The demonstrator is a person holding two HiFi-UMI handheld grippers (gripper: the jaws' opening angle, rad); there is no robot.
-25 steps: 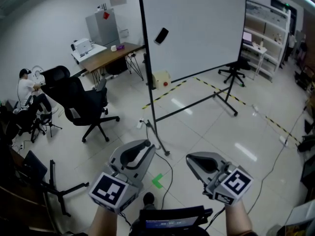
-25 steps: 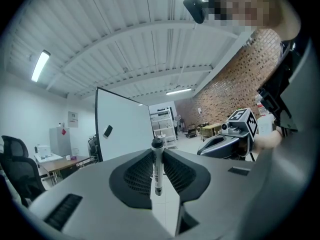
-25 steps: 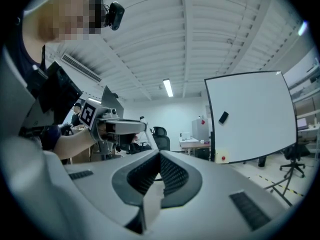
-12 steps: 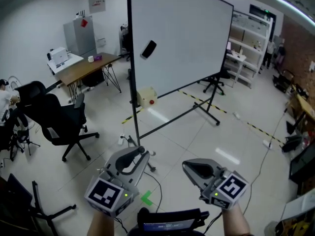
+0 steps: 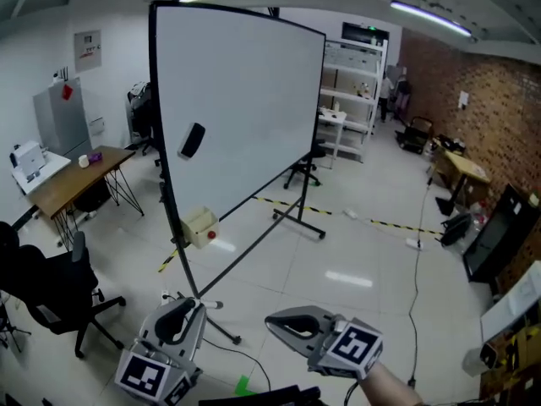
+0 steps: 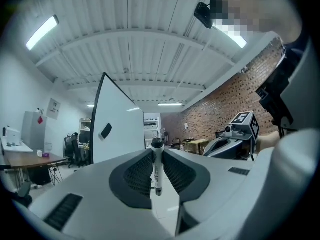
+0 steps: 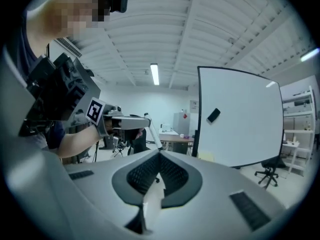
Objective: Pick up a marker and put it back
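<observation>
In your head view, the bottom edge cuts through your left gripper point(image 5: 188, 308) at its cube point(image 5: 144, 377), and through your right forearm point(image 5: 390, 387). The marker point(image 6: 157, 166) it clamps can't be made out there; the pale sliver at the tips is perhaps its end. The print on its barrel is too small to read, as is the wall poster point(image 5: 87, 51). 1 black chair point(image 5: 42, 288) runs off the left edge.

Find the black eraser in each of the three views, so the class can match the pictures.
Head view: the eraser is left of centre, low on the whiteboard.
Left gripper view: the eraser is left of centre, on the board's narrow, slanted face.
Right gripper view: the eraser is right of centre, near the board's left edge.
Shared landmark: the whiteboard that carries it.
</observation>
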